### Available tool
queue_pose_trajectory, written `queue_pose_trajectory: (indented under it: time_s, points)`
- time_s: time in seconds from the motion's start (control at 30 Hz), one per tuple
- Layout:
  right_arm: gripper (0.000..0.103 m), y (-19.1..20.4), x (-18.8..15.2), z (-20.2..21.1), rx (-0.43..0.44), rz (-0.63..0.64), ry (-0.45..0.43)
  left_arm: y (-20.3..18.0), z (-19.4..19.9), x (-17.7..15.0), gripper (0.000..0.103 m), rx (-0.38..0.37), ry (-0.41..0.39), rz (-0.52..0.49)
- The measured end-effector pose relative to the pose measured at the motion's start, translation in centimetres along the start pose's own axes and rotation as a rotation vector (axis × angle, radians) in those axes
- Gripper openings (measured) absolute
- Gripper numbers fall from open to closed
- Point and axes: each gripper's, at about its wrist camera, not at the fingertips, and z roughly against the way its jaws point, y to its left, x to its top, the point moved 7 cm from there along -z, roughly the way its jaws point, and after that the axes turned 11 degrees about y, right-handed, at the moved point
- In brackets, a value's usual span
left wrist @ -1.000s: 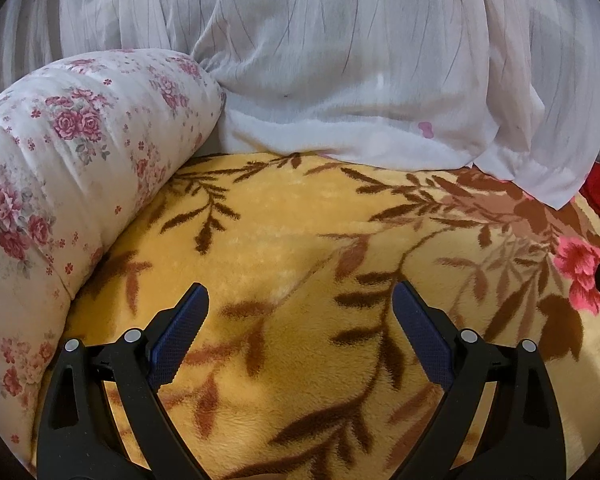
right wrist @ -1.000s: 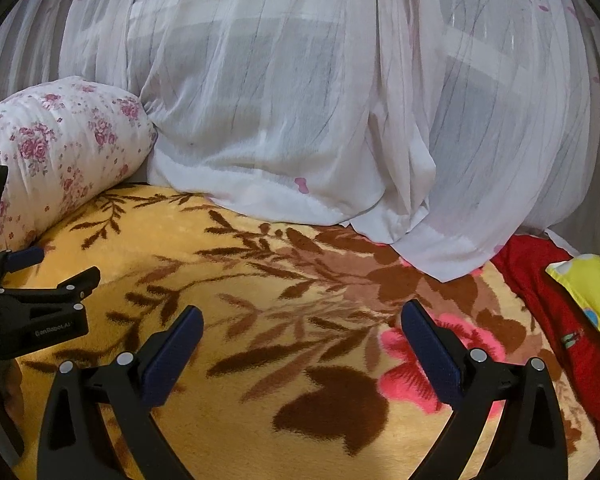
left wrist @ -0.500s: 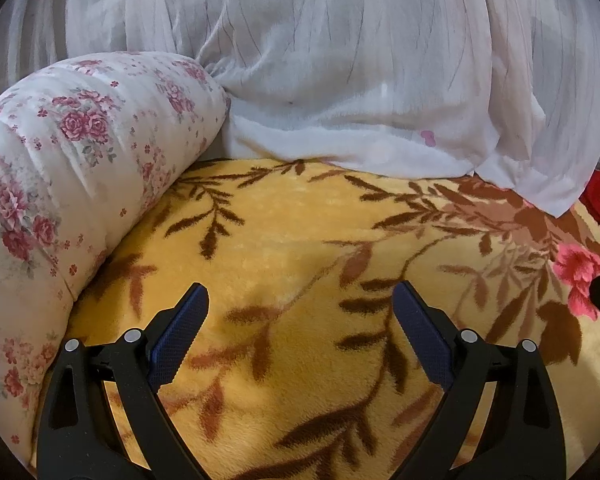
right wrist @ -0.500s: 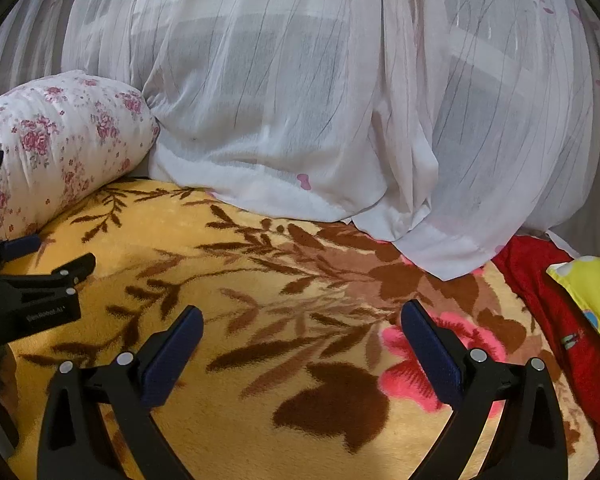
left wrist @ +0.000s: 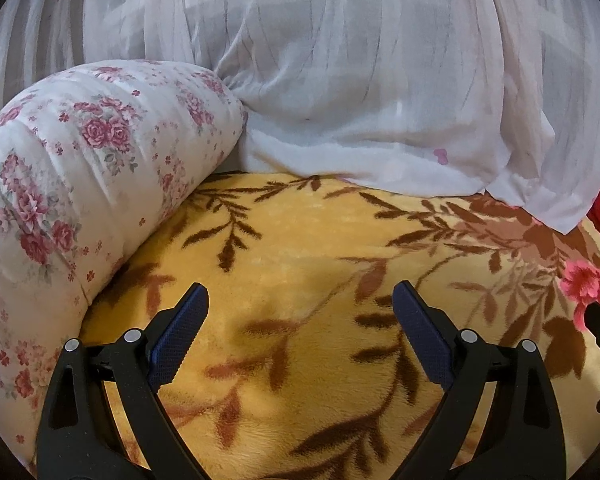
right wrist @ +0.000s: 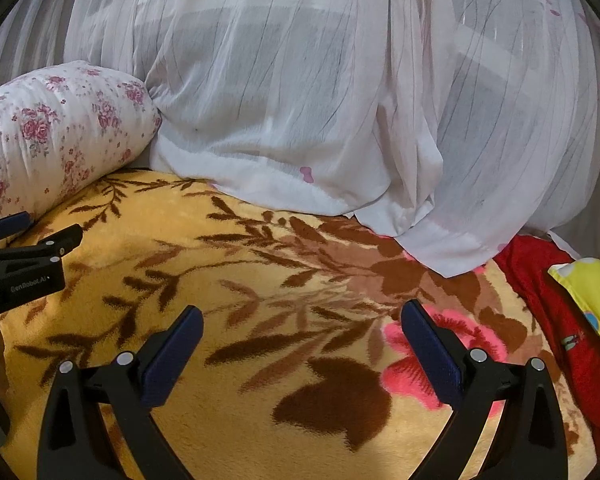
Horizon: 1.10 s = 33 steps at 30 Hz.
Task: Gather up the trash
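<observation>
Judging by both views, no trash and no bin or bag can be made out anywhere, so the stage of the task cannot be settled: the scene fits a bed already cleared as well as one where the trash lies outside these views. The left gripper (left wrist: 300, 304) is held with its jaws wide apart and nothing between them; the right gripper (right wrist: 302, 326) is likewise spread and bare. Both are held low over a yellow blanket (left wrist: 300, 248) patterned with brown leaves and pink flowers, plush and soft. A floral bolster (left wrist: 80, 184) lies along its left edge, touching it. A sheer white curtain (right wrist: 300, 100) is draped onto the far side of the blanket. At the right, a red cloth (right wrist: 560, 320) and a yellow-green item (right wrist: 592, 296) are seen; what the latter is cannot be told.
</observation>
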Motion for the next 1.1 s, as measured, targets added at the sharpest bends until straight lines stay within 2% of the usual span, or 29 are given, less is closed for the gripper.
queue_pose_trajectory:
  time_s: [1.1]
  points:
    - [0.098, 0.23, -0.57, -0.61, -0.006, 0.011, 0.021, -0.13, 0.37, -0.06, 0.091, 0.003, -0.022, -0.004]
